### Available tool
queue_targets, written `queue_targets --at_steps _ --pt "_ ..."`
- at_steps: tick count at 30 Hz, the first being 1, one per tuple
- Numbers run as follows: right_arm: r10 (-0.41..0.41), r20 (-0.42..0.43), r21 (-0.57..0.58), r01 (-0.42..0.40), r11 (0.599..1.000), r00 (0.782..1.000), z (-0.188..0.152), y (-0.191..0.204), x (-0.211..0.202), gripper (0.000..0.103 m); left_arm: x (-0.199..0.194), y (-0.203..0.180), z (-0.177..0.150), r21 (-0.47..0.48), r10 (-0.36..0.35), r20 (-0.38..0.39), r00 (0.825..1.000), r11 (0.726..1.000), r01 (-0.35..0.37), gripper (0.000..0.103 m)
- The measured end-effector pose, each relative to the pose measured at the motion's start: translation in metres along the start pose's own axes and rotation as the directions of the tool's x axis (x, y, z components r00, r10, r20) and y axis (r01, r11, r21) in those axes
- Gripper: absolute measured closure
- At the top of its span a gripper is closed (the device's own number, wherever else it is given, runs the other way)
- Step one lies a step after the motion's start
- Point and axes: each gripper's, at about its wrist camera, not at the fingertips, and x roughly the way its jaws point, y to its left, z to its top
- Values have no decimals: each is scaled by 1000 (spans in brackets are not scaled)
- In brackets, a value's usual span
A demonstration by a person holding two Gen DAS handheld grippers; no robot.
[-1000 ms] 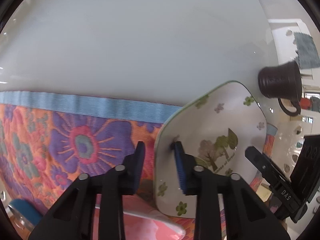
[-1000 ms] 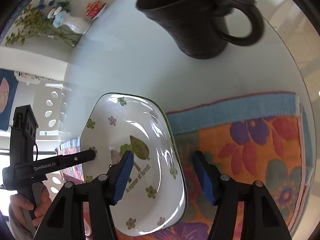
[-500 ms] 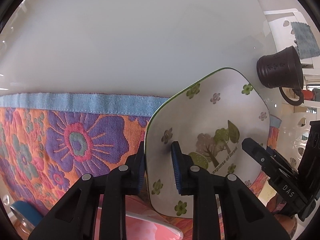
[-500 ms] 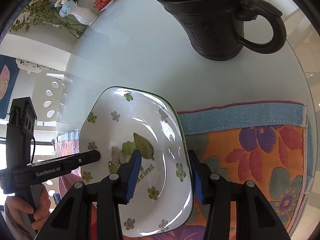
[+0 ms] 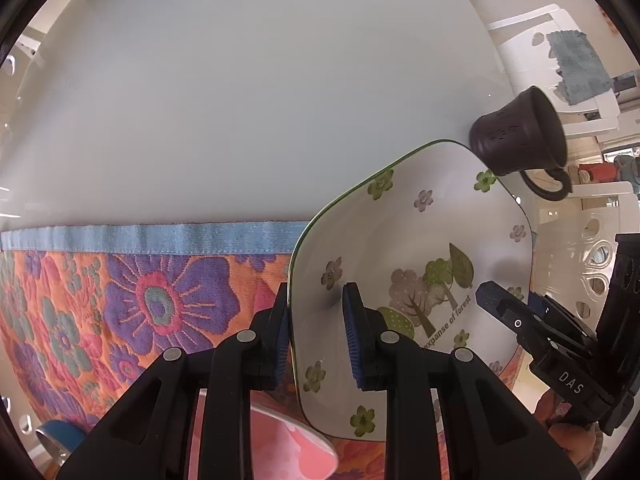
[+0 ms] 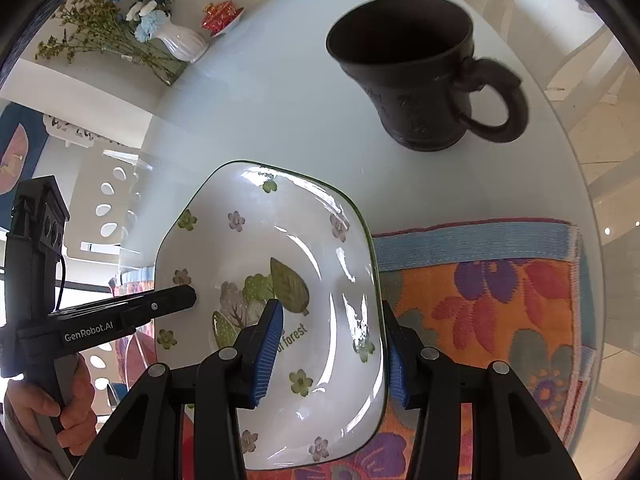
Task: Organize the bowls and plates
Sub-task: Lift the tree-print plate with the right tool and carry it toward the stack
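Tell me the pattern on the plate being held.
White plate with small flowers, trees, a leaf, green rim; clearest in the right wrist view.

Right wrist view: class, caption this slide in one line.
Both tools grip opposite rims of the floral plate above the flowered mat, dark mug behind.

"expanse of forest" on plate [image 5: 416, 240]; "das", "genrobot.ai" on right hand-held gripper [image 5: 532, 320], left hand-held gripper [image 6: 120, 316]

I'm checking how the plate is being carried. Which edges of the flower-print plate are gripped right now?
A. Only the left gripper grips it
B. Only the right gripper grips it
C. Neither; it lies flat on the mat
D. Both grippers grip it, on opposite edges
D: the left gripper and right gripper each clamp an opposite rim of the plate.
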Motion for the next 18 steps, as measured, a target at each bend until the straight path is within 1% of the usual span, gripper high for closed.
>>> queue_targets --at_steps 4,9,14,18 --pt "0 15 0 0 1000 1000 -1 3 -12 57 -15 0 -2 6 -11 14 1000 1000 11 82" --pt "13 29 -3 -13 1000 999 -4 9 -25 57 -30 3 -14 -1 -22 34 999 1000 22 82" --pt "27 36 -21 -27 999 999 -7 24 -36 57 -42 17 -29 -13 -24 56 998 1000 25 82" --pt "45 38 -53 -43 998 998 -10 40 -44 57 -54 36 -41 -45 -34 68 997 998 37 82"
